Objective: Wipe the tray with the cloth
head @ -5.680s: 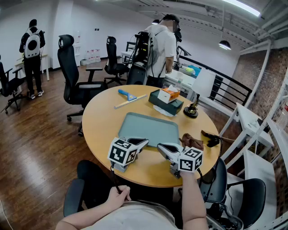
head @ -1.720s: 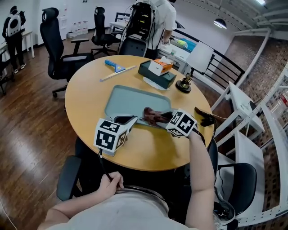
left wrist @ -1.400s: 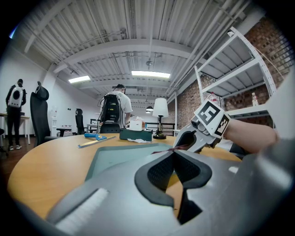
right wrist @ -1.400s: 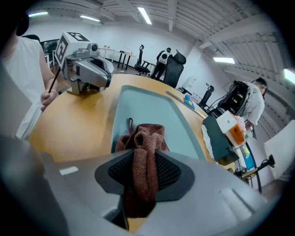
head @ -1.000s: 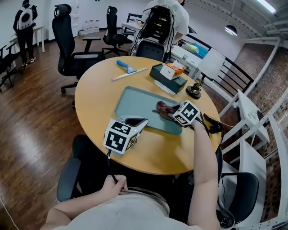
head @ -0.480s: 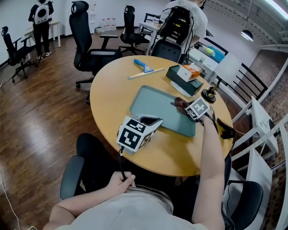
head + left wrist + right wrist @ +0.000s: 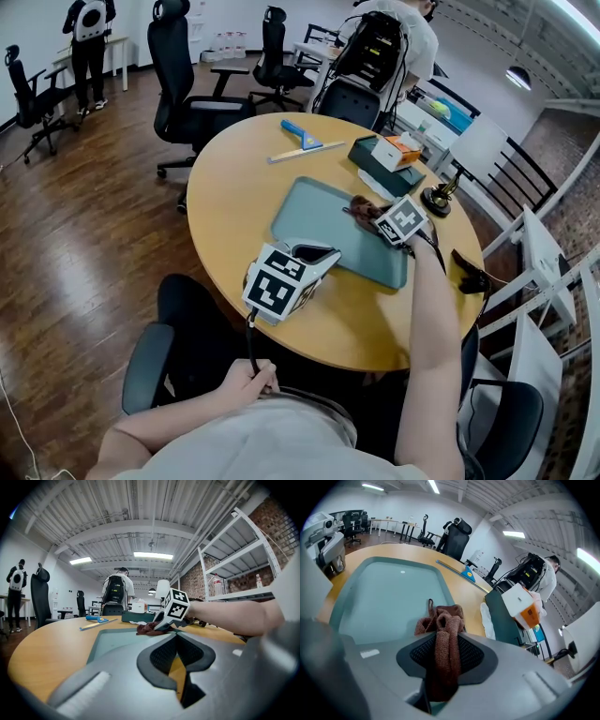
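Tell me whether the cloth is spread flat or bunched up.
Bunched up. The right gripper pinches the cloth between its jaws, and its free end sits crumpled in folds on the tray.

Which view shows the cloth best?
The right gripper view: the brown cloth fills the centre, clamped by the right tool over the tray. The head view shows only a small lump beside that tool; the left gripper view shows a distant bunch.
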The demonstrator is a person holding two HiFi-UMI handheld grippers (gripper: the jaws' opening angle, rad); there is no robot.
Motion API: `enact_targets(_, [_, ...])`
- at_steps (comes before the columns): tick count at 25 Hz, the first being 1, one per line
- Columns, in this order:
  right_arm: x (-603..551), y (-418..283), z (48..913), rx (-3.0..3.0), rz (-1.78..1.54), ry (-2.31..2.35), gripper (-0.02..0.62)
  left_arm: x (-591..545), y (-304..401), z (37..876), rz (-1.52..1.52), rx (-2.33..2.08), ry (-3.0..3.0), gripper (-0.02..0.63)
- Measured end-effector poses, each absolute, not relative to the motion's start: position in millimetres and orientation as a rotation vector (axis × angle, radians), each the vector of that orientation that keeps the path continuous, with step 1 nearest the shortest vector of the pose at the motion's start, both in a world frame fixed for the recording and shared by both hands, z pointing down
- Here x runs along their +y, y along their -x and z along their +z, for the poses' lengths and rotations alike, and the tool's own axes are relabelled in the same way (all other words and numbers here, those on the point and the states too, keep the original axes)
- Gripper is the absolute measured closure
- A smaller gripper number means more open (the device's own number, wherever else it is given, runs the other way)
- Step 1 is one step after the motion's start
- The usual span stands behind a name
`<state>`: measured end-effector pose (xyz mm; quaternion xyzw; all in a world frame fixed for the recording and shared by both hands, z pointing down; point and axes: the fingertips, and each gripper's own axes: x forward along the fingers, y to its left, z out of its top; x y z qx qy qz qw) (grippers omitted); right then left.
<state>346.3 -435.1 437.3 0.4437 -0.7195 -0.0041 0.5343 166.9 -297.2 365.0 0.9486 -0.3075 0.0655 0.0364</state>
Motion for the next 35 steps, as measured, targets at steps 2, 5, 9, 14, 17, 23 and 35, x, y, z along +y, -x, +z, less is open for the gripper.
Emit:
enact_targets(2, [-428.0,-341.7,437.7,-1.725,-0.014,-1.035,0.482,-297.4,-166.6,365.0,0.201,-0.944,-2.913,0.605])
enact_targets(5, [-412.7,-332.1,437.3,-1.74,-0.031,-0.997,0.482,-298.2,-165.3,364.6,0.2,-0.943,-2.913,0.605])
enact_targets(9, [-387.2,-315.2,437.3,-1.754,-0.067,-0.928,0.482,-298.7,-164.7,364.8,0.198,-0.942,-2.911,0.605])
enact_targets(14, [-352.5,-293.0,440.2,-1.779,-0.103,-0.841,0.482,-297.0,-165.2,365.5,0.198,-0.941,-2.908,0.605])
enact_targets(17, [-334.3,-281.7,439.6,-1.804,-0.115,-0.807,0.48,-297.7,-164.8,365.4,0.198,-0.942,-2.908,0.605])
enact_targets(23, [-304.8,-273.4,438.5,-1.828,-0.119,-0.761,0.48,-296.8,-166.5,365.0,0.199,-0.94,-2.909,0.605])
enact_targets(35, [-311.4,-252.7,439.8,-1.849,-0.146,-0.748,0.48,-299.4,-166.0,366.4,0.197,-0.937,-2.907,0.605])
